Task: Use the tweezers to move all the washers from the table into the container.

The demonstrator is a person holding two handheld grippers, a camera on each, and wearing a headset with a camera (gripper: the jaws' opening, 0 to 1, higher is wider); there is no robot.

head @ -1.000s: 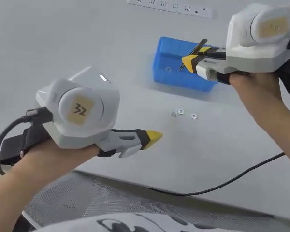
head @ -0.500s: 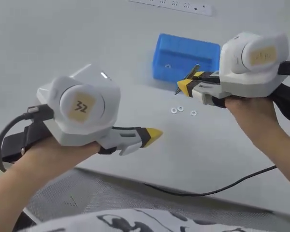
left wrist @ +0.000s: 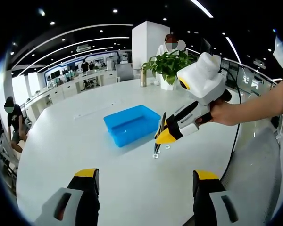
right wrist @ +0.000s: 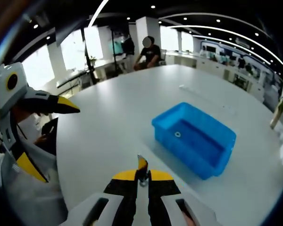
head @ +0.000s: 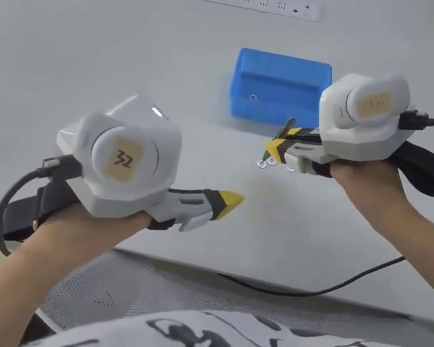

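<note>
The right gripper (head: 277, 149) is clamped on the tweezers (left wrist: 159, 133), whose tips point down among the loose washers (head: 266, 163). These lie on the white tabletop (head: 94, 58), just in front of the blue container (head: 282, 83), which stands toward the tabletop's far edge. One washer (right wrist: 178, 134) sits inside the container. The left gripper (left wrist: 146, 174) hangs over the near edge, jaws apart and holding nothing.
</note>
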